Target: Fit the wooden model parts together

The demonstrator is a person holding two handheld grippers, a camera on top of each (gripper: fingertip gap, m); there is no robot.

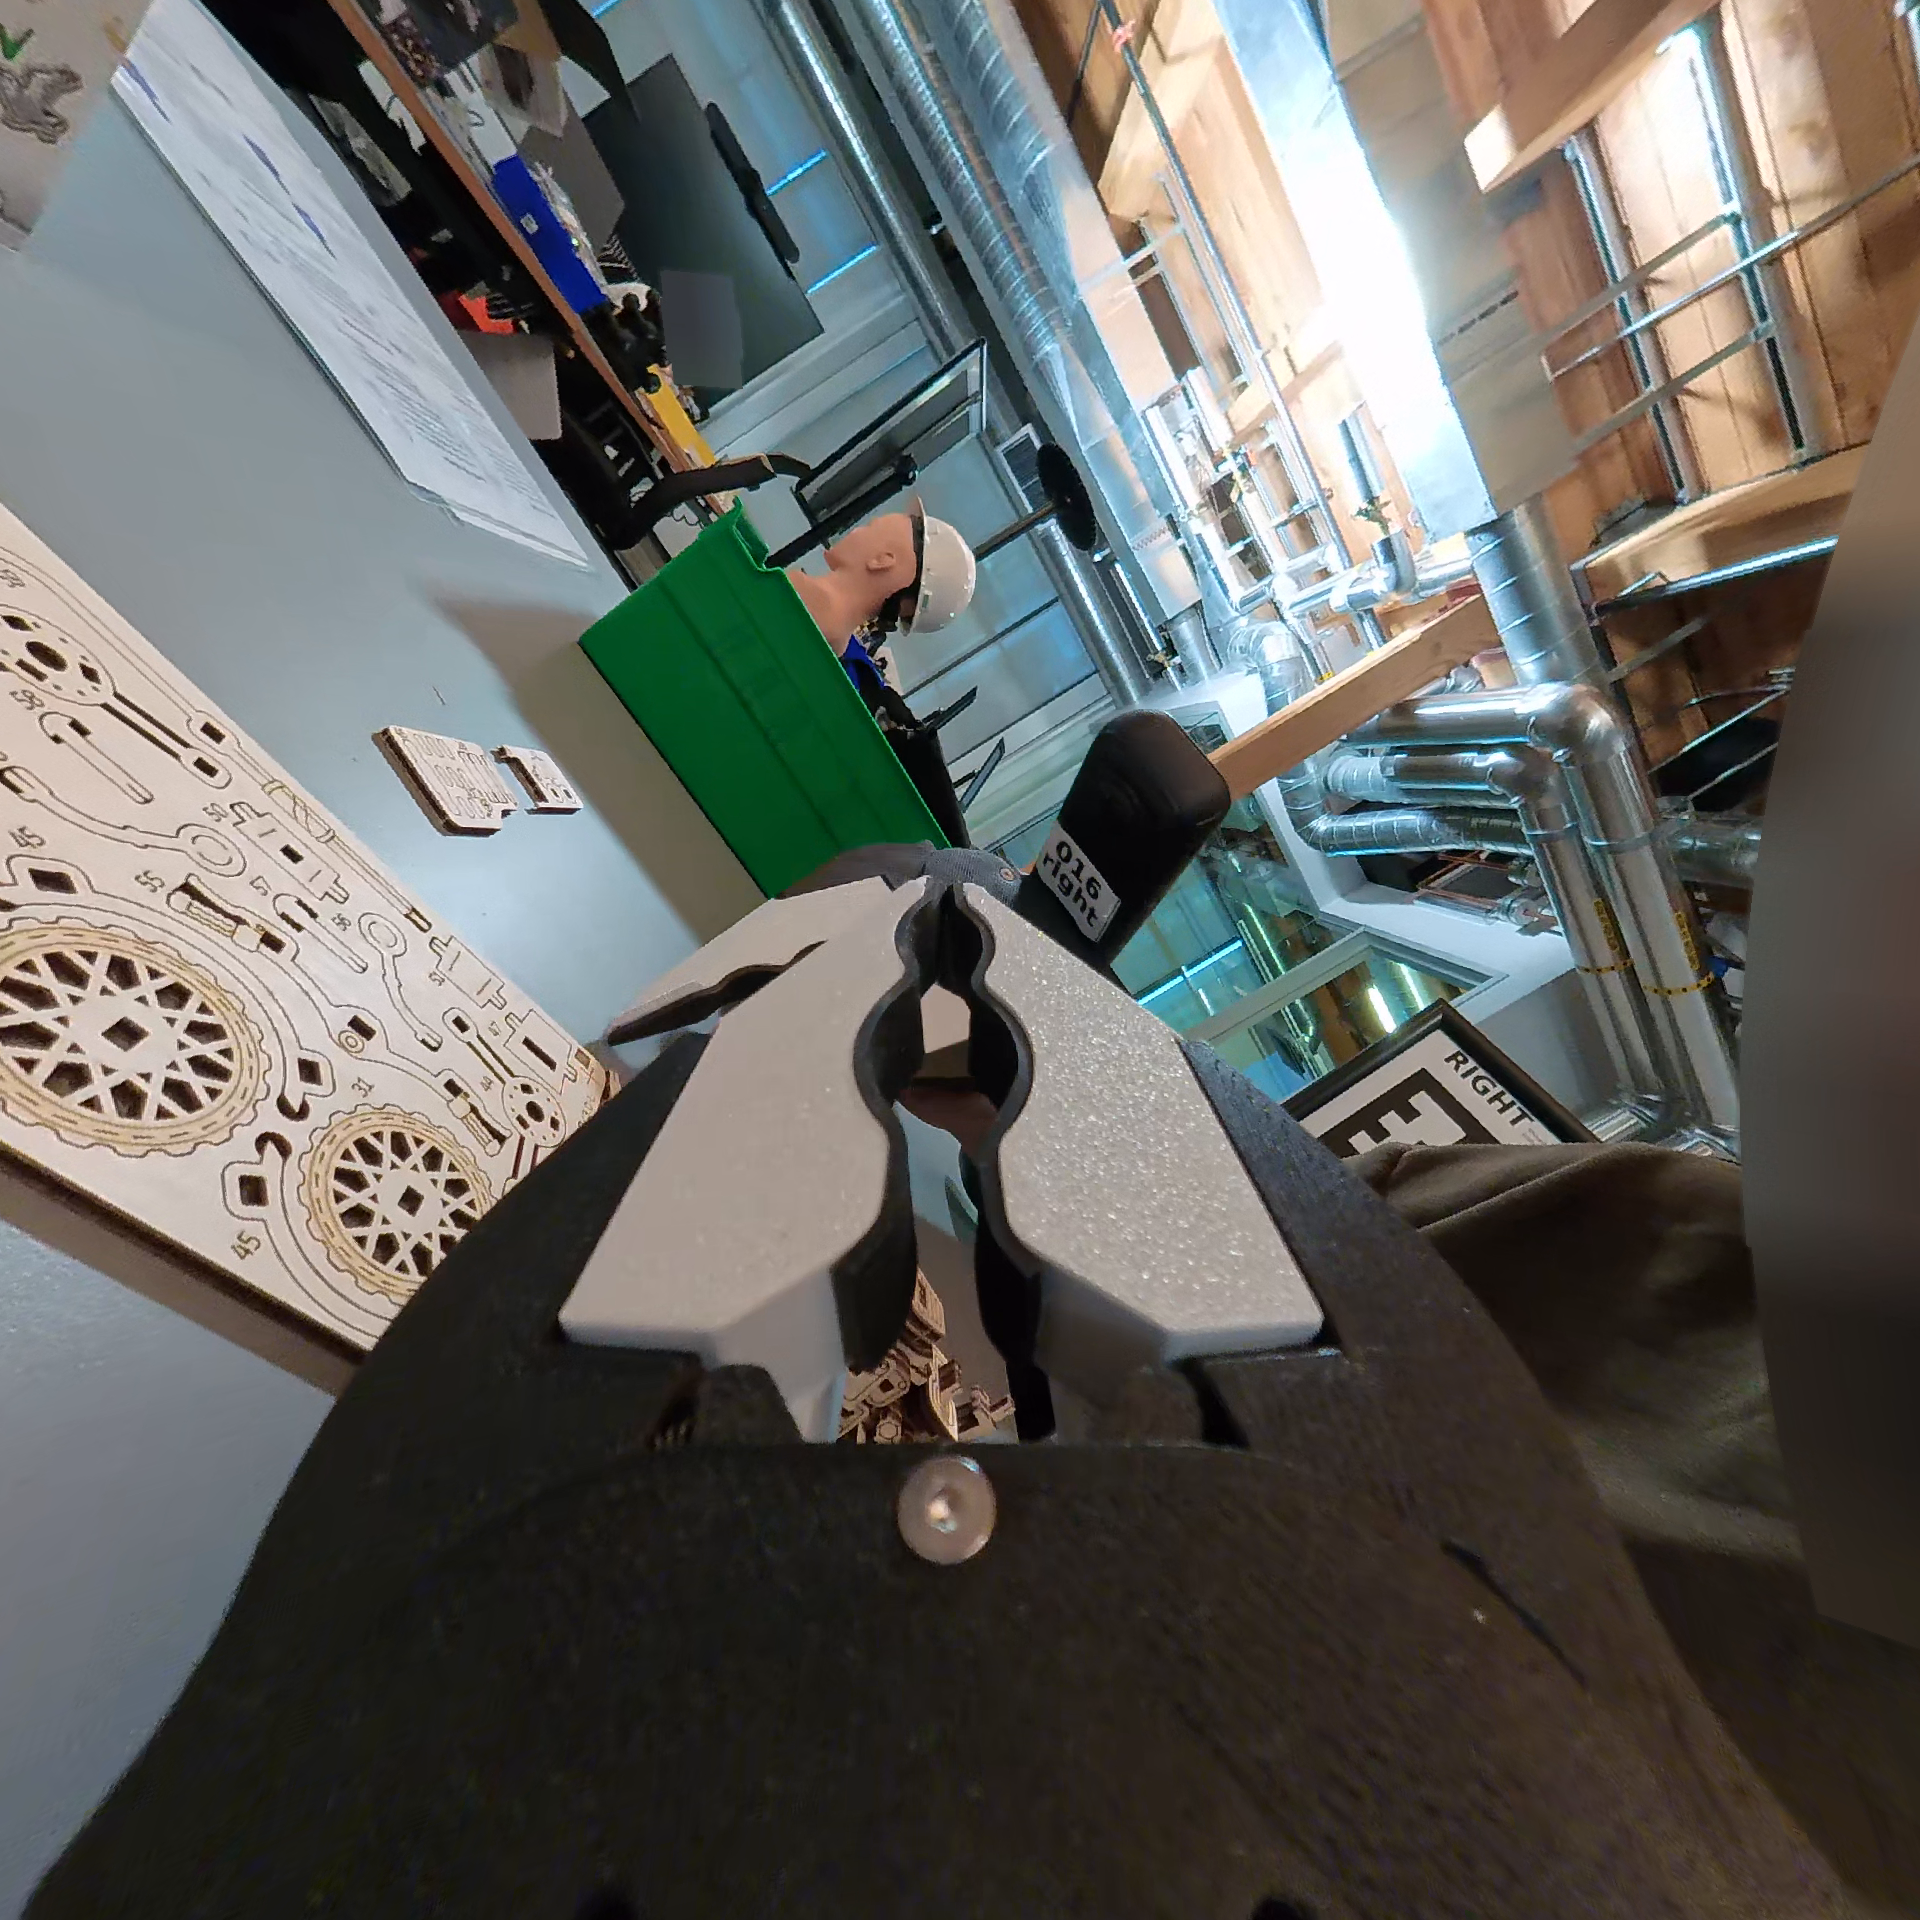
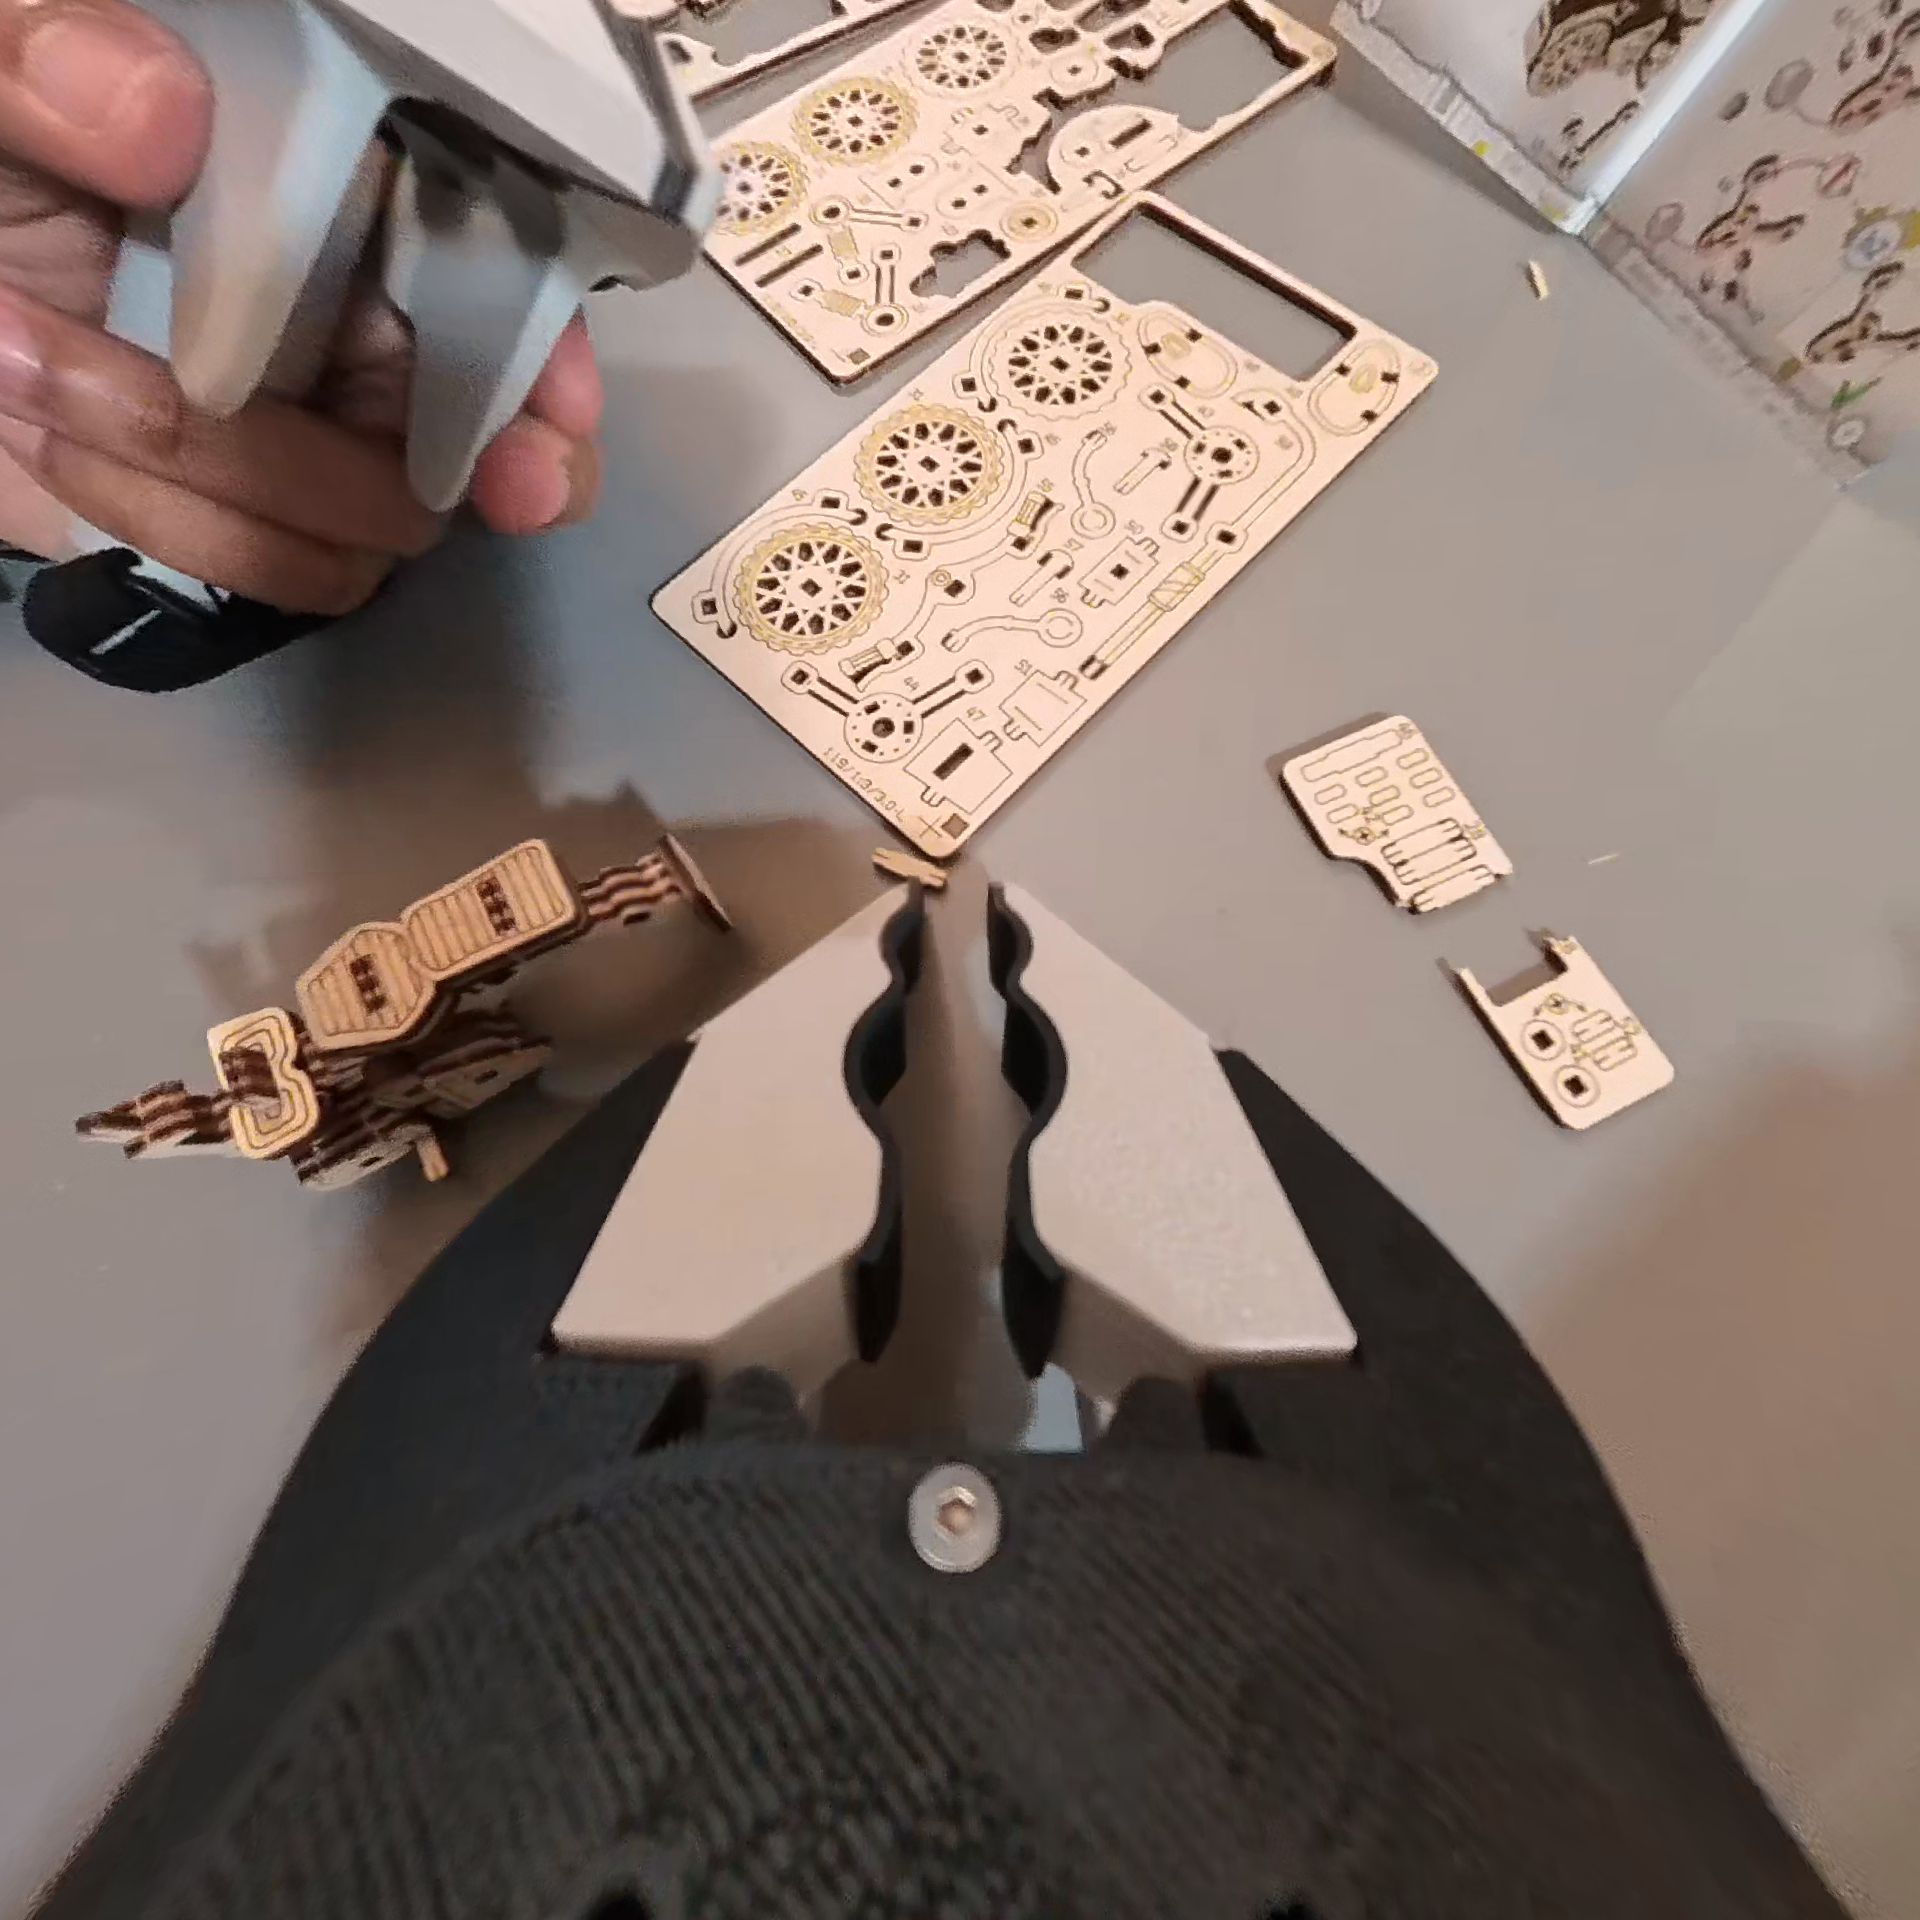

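A partly built wooden model [image 2: 343, 1029] lies on the grey table [image 2: 1558, 623], left of my right gripper [image 2: 956, 899]. The right gripper's jaws stand a narrow gap apart with nothing between them. A tiny loose wooden piece [image 2: 909, 868] lies just ahead of its left fingertip. A laser-cut wooden parts sheet [image 2: 1049, 582] lies beyond. My left gripper [image 1: 940, 899] is tilted up off the table, tips together, with nothing seen in them. A bit of the model [image 1: 914, 1382] shows beneath it. A hand [image 2: 260, 468] holds the left gripper's body [image 2: 436, 156] at the top left.
A second parts sheet [image 2: 935, 156] lies farther back. Two small sheet offcuts [image 2: 1392, 810] [image 2: 1569, 1029] lie to the right. Instruction pages [image 2: 1766, 208] sit at the far right. A green bin [image 1: 769, 727] and a printed paper [image 1: 343, 281] stand at the table's far side. Some 10 cm of space lies between my two pairs of fingers.
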